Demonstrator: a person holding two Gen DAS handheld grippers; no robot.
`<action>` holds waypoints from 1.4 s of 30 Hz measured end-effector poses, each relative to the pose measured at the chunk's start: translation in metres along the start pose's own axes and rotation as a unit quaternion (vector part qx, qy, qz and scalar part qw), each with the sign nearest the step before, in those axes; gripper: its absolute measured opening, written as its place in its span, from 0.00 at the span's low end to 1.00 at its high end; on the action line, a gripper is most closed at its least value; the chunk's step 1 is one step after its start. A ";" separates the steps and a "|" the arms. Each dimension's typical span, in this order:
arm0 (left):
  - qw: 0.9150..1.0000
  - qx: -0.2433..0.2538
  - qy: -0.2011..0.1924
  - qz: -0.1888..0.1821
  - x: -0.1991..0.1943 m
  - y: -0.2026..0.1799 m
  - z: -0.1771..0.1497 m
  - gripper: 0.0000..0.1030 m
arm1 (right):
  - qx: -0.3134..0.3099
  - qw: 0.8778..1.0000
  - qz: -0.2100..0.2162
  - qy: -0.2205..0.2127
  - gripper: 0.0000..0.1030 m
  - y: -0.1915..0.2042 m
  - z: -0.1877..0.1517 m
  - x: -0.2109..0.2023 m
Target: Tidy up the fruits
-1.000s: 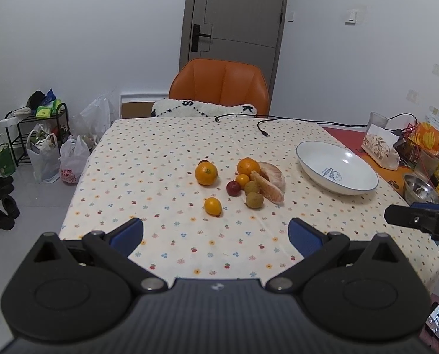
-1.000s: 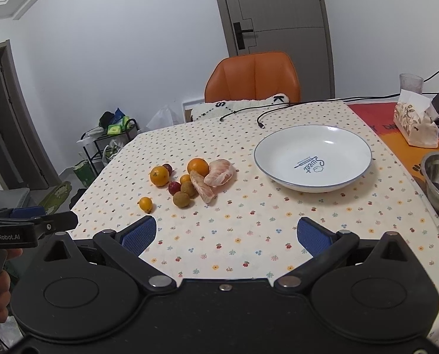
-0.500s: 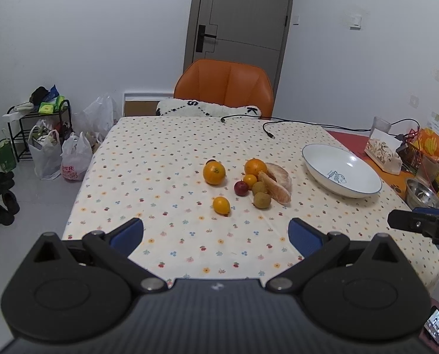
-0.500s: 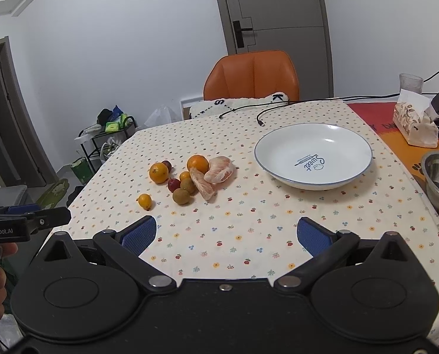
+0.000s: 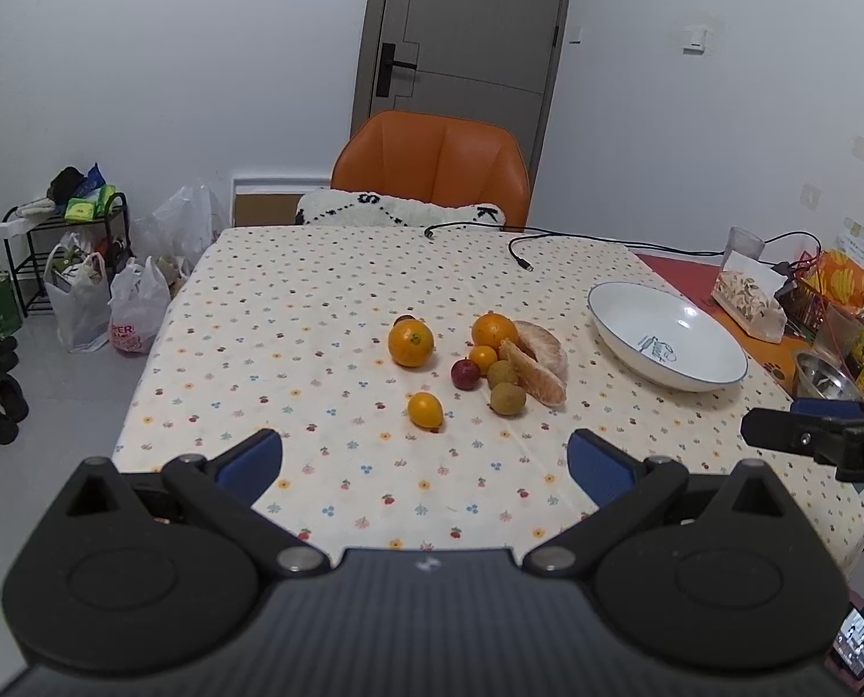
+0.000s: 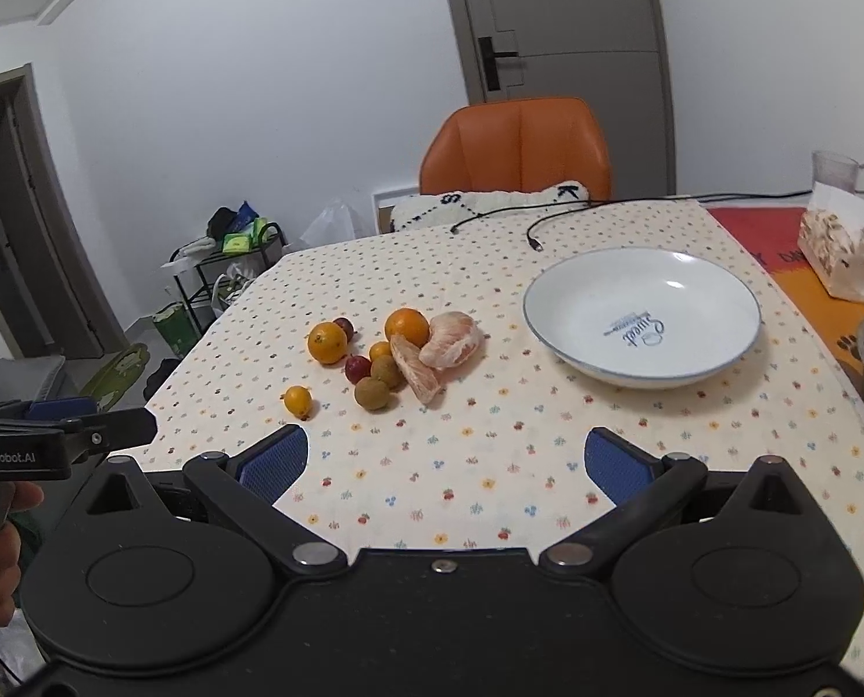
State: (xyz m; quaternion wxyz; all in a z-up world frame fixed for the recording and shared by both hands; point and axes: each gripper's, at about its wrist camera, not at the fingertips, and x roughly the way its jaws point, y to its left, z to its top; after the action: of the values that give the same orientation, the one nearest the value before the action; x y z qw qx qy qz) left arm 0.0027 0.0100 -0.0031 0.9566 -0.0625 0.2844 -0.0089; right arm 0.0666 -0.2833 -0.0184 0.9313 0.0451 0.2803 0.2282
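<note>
Between the earlier frames and this one we note a slight shift of the left wrist view — the fruit group sits a little lower and further right in it — while the fruits themselves lie as they did. We see the left gripper with its blue pads spread wide and nothing between them, poised over the near edge of the worktop, which carries a cream cloth with small flower prints. The right gripper is likewise spread wide and empty, also above the near edge.

All fruits rest on the cloth, well ahead of both grippers and untouched. Nearest the left gripper lies a small yellow-orange fruit, set apart from the others. Beyond it we find a large orange with a dark fruit just behind it. To the right is a tight cluster: a second orange, a small orange fruit, a red fruit, two brown-green fruits and peeled citrus segments — these touch or nearly touch one another.

The white plate, blue-rimmed and with blue script on its floor, stands to the right of the cluster and apart from it; it holds nothing. From the right wrist view the plate lies ahead and slightly right, the fruits ahead and left. An orange chair stands at the far side.
</note>
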 end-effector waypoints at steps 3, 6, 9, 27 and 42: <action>1.000 -0.001 0.003 -0.001 0.007 0.000 0.001 1.00 | -0.008 1.000 0.009 0.003 1.00 -0.001 0.003 0.005; 1.000 -0.002 0.004 0.000 0.014 0.000 0.003 1.00 | -0.004 1.000 0.015 0.008 1.00 -0.004 0.005 0.011; 1.000 -0.004 0.006 -0.007 0.021 0.000 0.003 1.00 | -0.007 1.000 0.022 0.006 1.00 -0.007 0.005 0.014; 1.000 -0.016 0.002 -0.024 0.073 -0.002 0.009 0.88 | 0.005 0.997 0.074 0.009 0.77 -0.027 0.010 0.057; 0.999 -0.030 0.030 -0.019 0.121 0.001 0.008 0.59 | 0.010 0.995 0.090 0.037 0.60 -0.031 0.017 0.104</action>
State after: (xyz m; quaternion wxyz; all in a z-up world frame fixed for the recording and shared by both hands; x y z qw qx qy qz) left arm 0.1084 0.0056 -0.0626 0.9451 -0.0958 0.3117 -0.0204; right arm 0.1649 -0.2636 -0.0625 0.8954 0.0709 0.3116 0.3101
